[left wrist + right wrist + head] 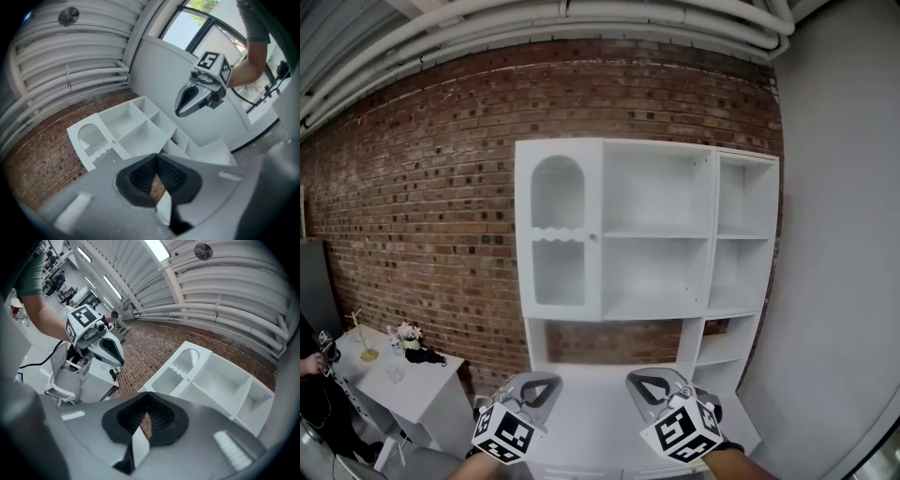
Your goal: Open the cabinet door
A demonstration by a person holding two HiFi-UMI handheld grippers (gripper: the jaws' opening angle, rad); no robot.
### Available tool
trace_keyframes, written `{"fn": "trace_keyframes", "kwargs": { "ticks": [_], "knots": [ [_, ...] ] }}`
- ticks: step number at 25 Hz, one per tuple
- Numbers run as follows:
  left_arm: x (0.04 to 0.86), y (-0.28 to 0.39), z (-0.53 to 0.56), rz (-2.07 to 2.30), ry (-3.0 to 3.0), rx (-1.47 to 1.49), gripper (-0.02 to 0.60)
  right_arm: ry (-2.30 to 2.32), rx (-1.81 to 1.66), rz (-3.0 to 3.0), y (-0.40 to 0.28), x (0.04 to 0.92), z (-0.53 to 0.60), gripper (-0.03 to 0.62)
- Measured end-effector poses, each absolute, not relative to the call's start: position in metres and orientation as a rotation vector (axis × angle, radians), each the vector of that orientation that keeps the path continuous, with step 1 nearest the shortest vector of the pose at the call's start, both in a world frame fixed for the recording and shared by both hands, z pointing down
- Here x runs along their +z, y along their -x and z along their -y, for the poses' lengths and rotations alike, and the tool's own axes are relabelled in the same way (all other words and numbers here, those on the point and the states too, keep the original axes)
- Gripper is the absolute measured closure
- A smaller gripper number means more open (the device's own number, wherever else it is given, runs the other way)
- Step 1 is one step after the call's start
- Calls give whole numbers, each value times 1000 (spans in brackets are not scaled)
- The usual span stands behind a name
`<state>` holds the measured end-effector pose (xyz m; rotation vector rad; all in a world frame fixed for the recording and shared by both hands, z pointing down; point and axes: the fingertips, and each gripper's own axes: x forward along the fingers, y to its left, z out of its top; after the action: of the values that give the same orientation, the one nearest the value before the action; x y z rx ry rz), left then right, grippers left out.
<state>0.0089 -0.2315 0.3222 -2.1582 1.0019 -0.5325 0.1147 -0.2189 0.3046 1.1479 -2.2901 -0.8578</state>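
- Jaws of my left gripper [540,382] are pressed together at the tips. They are two smooth grey wedges with ribbed black pads behind, and they hold nothing.
- My right gripper [651,382] is the same: its jaws are closed to a point and it carries nothing. Its own view shows the black ribbed lining just behind the tips.
- Each gripper has a cube of black-and-white square markers at its back. The two sit side by side, near each other but apart, both pointing roughly level.
- The cabinet door [560,230] is ahead of and above both grippers, well apart from them. It is almost straight ahead of my left gripper and off to the left of my right one. It lies closed, flush with the frame.
- The door is smooth white, tall and narrow. It has an arched upper pane that looks finely ribbed in the gripper views, a scalloped band across the middle, and a plain rectangular pane below.
- A small round knob [592,236] sits on the door's right edge at about mid-height.
- The door covers the left column of a white cabinet [713,225]. To the door's right are open, square-cornered shelves, and a flat white counter [591,403] runs below them.
- Behind the cabinet is a rough red brick wall [422,187], and a smooth grey wall [844,234] stands to the right of my right gripper.
- Round pale pipes [581,11] curve overhead.
- Low to the left of my left gripper stands a small white table [427,380]. The items on it are too small to tell.
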Motion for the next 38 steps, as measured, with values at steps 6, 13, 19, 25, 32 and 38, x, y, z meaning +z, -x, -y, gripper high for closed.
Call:
{"fn": "trace_keyframes", "kwargs": {
  "ticks": [6, 13, 19, 25, 32, 38],
  "knots": [
    [333, -11, 275, -973, 2182, -532, 581, -1159, -826, 2285, -112, 317, 256, 589],
    [332, -15, 333, -902, 2211, -500, 581, -1221, -788, 2245, -114, 319, 306, 588],
    [332, -6, 373, -852, 2232, -483, 581, -1262, -756, 2216, -104, 324, 343, 588],
    [334, 12, 401, -825, 2247, -471, 581, -1290, -739, 2192, -88, 324, 368, 588],
    [334, 31, 427, -802, 2252, -453, 581, -1312, -735, 2175, -66, 325, 393, 588],
    [337, 44, 444, -792, 2259, -442, 581, -1328, -715, 2174, -53, 329, 408, 588]
  ]
}}
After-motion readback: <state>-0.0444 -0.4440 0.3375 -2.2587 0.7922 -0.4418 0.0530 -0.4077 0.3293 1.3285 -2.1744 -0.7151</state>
